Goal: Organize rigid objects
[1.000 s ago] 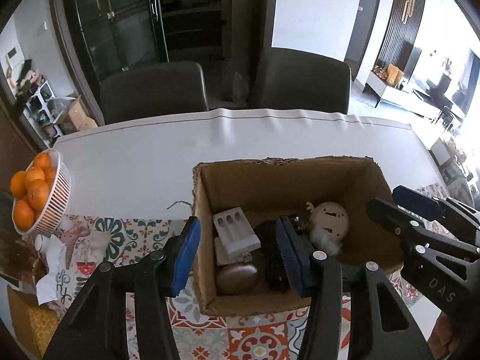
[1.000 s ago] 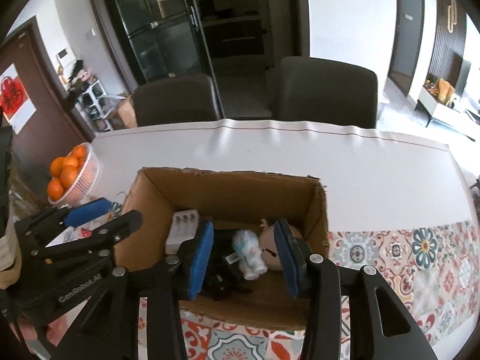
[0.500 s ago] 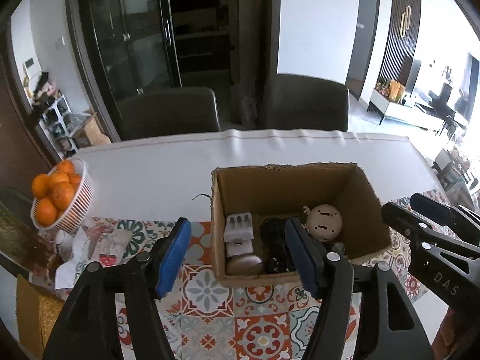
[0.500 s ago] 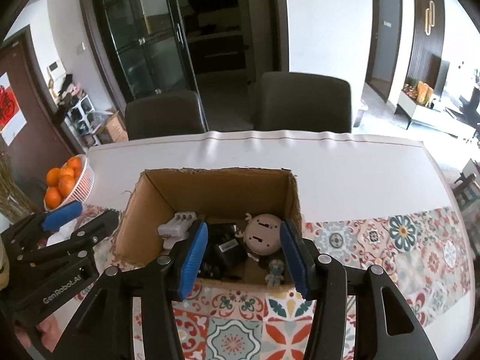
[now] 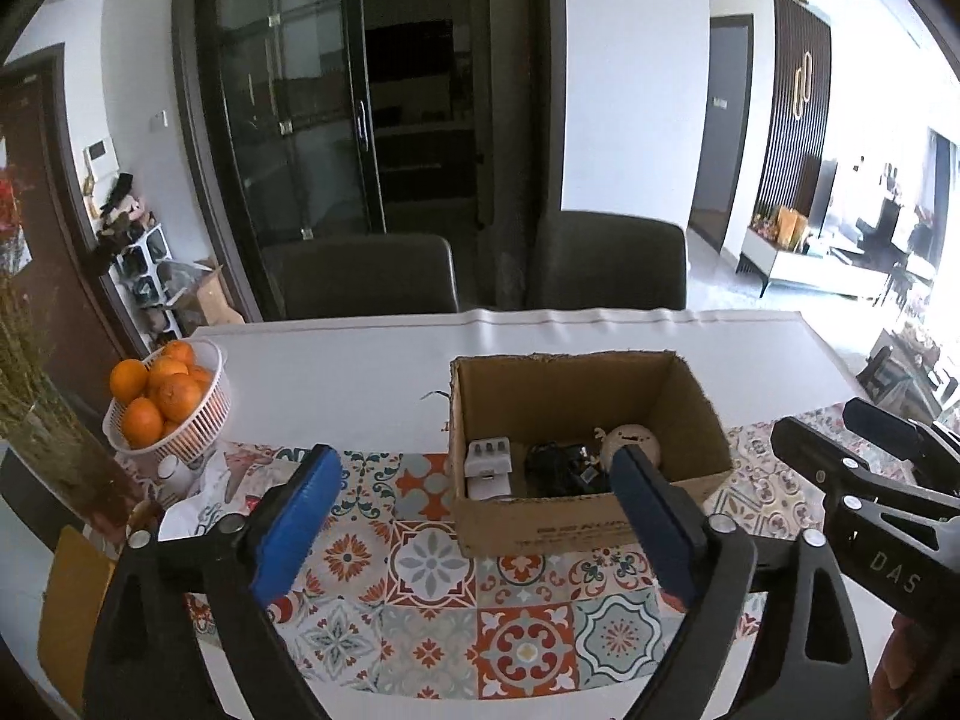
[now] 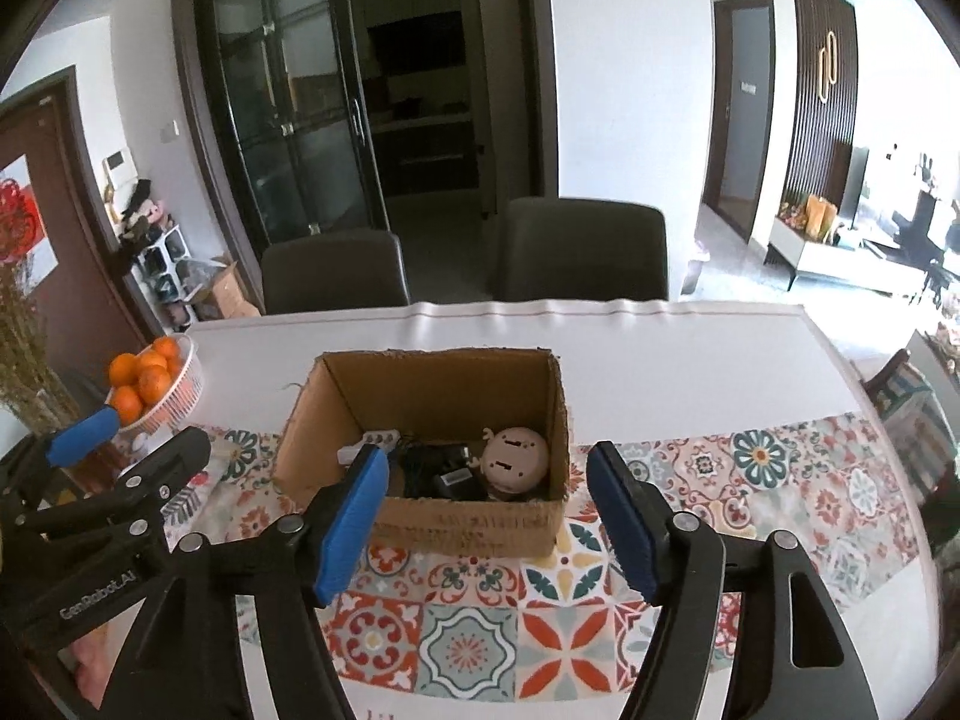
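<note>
Item: cardboard box on patterned runner, holding white charger, black adapter, round beige gadget. Our left gripper and right gripper, both empty, jaws opening, hang before the box. Risk: clipping its near wall, shifting it.

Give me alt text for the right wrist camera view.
An open cardboard box holding a round beige toy and black gadgets sits on a patterned tablecloth. The right hand-held gripper, empty, is opening.

Probably a home: dining table, chairs, oranges.
</note>
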